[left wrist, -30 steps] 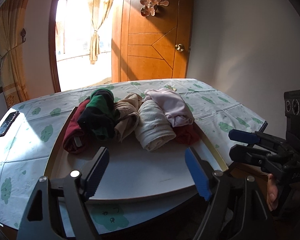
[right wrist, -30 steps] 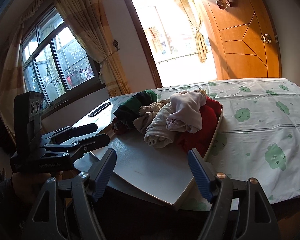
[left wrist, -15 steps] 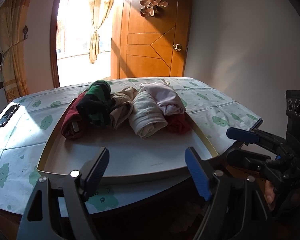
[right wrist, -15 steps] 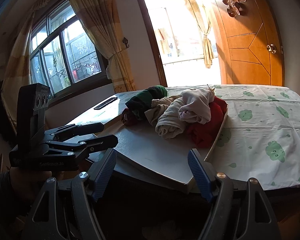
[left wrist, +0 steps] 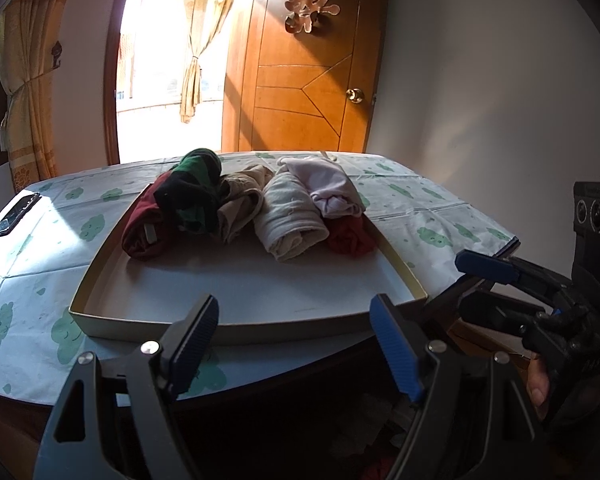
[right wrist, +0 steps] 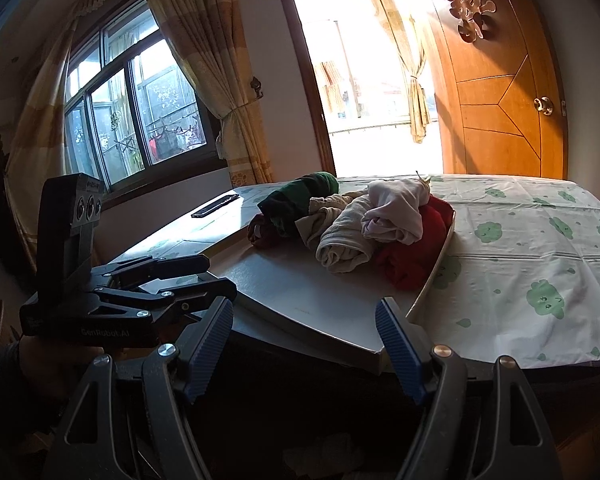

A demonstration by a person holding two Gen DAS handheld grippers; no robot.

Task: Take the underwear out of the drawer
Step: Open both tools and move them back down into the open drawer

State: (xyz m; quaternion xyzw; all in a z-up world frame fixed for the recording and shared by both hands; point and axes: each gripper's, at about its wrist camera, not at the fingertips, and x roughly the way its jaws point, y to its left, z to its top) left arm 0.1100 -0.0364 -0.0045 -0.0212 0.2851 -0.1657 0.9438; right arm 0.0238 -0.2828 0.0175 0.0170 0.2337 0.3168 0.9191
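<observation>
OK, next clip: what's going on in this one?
A person holds a gripper in each hand in front of a table with a cloud-print cover. On it sits a shallow tray with rolled underwear piled at its far end. The left gripper and right gripper are both open and empty, short of the tray's near edge. Nothing is being touched, so no piece has been picked up yet. A dark remote-like thing lies off to the left.
</observation>
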